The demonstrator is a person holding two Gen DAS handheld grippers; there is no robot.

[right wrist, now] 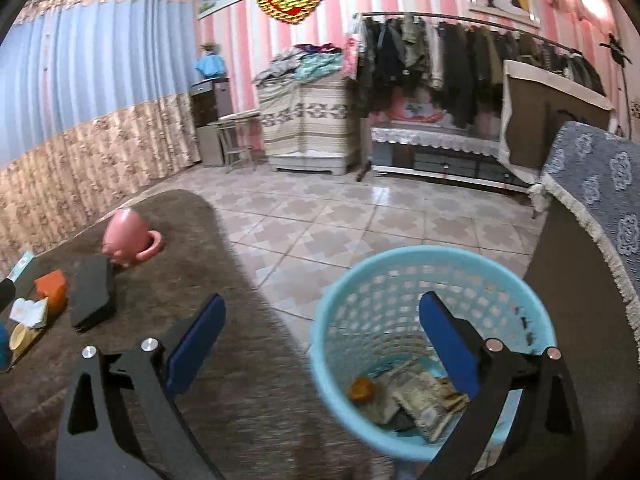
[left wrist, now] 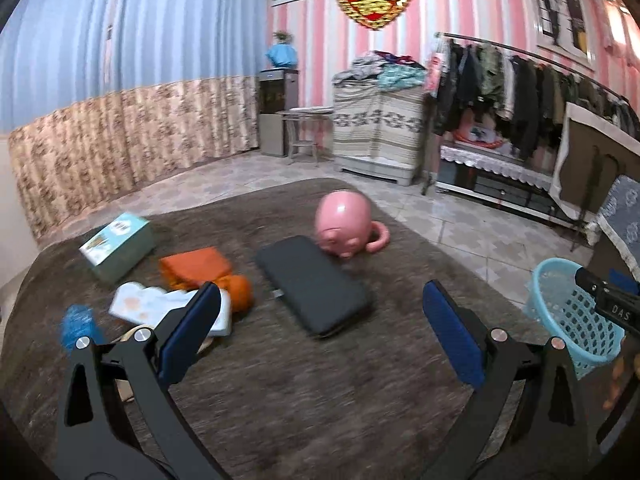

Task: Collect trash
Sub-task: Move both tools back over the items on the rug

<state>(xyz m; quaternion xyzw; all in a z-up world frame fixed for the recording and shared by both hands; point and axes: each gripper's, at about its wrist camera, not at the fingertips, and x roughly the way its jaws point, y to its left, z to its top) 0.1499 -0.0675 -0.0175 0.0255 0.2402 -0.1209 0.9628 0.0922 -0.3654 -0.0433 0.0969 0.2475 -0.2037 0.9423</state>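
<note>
My left gripper (left wrist: 322, 314) hangs open over a brown-clothed table (left wrist: 280, 380), with nothing between its blue pads. Ahead of it lie a white printed packet (left wrist: 160, 304), an orange cloth-like item (left wrist: 196, 268), a teal box (left wrist: 116, 246), a black case (left wrist: 312, 288) and an upturned pink mug (left wrist: 344, 224). My right gripper (right wrist: 322, 320) is open and empty at the table's right edge, its right finger over a light blue basket (right wrist: 380, 300). In the basket lie an orange scrap (right wrist: 362, 390) and crumpled wrappers (right wrist: 424, 400). The basket (left wrist: 560, 304) also shows in the left wrist view.
A fuzzy blue object (left wrist: 76, 324) and a cream cup (right wrist: 18, 338) sit near the table's left side. A dark cabinet with a grey patterned cover (right wrist: 592, 184) stands right of the basket. Tiled floor (right wrist: 340, 220), a clothes rack and curtains lie beyond.
</note>
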